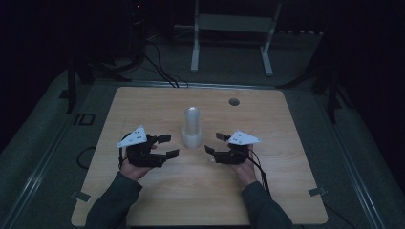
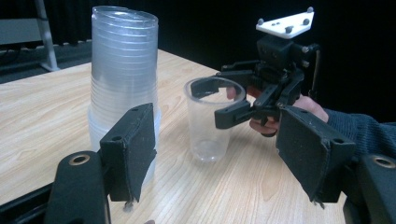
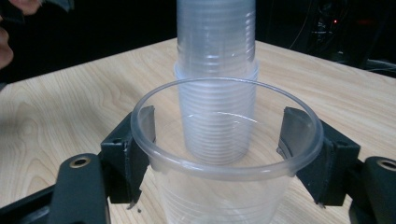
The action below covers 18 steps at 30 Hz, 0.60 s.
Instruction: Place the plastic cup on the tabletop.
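While right gripper apparently clasps cup, stack near

Two forearms in dark grey sleeves reached in from the near edge of the light wooden table. The left hand held the black two-jaw left gripper level above the table, jaws wide apart and empty. The right hand held the black two-jaw right gripper, jaws closed around the rim of a single clear plastic cup.

The high view is looking down from above toward twelve o'clock over the whole tabletop. Both gripper views are sitting low and close, sharing the cup stack from opposite sides.
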### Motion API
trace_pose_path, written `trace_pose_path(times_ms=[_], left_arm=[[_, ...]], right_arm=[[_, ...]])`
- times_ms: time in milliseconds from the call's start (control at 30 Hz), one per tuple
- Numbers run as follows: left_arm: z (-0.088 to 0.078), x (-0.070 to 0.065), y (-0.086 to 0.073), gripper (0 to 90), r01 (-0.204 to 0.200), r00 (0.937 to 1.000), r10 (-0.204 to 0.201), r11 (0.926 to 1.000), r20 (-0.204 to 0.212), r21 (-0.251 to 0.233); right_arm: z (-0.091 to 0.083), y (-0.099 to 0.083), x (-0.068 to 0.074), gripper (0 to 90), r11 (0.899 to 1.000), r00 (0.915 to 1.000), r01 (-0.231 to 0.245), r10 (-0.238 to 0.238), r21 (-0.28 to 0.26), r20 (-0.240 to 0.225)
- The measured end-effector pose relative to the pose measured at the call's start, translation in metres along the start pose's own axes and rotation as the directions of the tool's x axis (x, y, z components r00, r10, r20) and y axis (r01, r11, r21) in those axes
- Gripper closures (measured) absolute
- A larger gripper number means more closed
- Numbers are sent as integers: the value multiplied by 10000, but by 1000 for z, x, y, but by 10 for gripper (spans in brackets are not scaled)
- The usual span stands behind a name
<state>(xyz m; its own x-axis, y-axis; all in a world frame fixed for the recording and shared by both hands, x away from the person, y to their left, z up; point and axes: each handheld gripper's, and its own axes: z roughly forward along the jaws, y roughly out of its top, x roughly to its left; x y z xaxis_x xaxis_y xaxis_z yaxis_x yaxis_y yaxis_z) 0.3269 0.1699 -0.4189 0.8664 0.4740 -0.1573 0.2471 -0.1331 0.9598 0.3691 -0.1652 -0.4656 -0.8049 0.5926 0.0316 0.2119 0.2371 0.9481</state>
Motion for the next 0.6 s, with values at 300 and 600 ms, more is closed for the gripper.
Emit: trace_pose_path(times_ms=[300,600], left_arm=[[0,0,0,286,5,10000,-5,10000,11,-9],[0,0,0,285,-1,10000,1,10000,12,15]], right_arm=[[7,-7,4,259,9987,9994,309,-314,415,110],[4,-13,6,127,9941,9996,280,-280,1051,-19]])
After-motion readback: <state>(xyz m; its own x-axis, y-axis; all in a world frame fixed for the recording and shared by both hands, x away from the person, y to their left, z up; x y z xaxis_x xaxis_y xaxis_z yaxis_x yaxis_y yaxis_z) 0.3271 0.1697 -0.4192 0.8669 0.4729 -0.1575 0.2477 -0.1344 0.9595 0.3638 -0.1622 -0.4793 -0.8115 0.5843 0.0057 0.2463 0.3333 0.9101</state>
